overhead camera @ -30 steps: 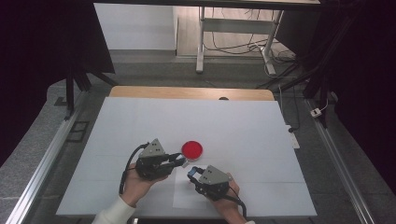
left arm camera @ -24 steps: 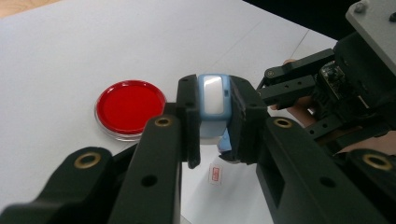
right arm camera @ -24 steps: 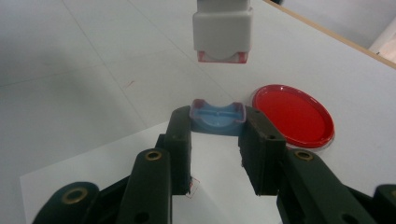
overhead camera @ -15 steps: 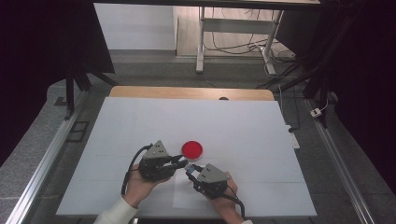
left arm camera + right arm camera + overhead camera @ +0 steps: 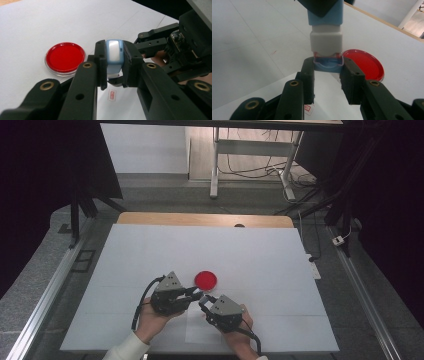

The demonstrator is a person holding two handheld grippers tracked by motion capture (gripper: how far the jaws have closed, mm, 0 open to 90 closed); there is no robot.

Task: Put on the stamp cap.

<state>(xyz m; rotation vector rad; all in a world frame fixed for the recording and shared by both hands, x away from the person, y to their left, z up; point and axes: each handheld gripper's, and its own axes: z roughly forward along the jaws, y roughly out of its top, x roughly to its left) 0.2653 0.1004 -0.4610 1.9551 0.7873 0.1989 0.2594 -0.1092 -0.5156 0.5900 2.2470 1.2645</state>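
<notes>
You hold both grippers low over the near part of the desk [image 5: 125,270], close to its near edge and a little left of its middle. From the high view, your left gripper [image 5: 196,293] and right gripper [image 5: 204,301] meet tip to tip just in front of the red dish [image 5: 205,279], but what sits between them is too small to tell there.

The left gripper view settles it: your left gripper [image 5: 115,63] is clamped narrow on a small blue and white stamp-like block [image 5: 114,55], its black jaws pressing the two blue sides, with the white face turned up toward the camera. Beyond it you see your right gripper's linkage at the right edge, and the red dish [image 5: 65,58] lying flat on the white sheet to the left, apart from the block.

The right gripper view shows the other end. Your right gripper [image 5: 328,67] is closed narrow on the block's blue cap [image 5: 328,65] at its lower end, just under the white middle section [image 5: 326,43], while the blue upper body rises out of the top of the view. A thin red line shows where cap and white section meet. The red dish [image 5: 364,64] lies just behind the right jaw.

A small red-printed label [image 5: 112,95] lies on the sheet beneath the grippers.
</notes>
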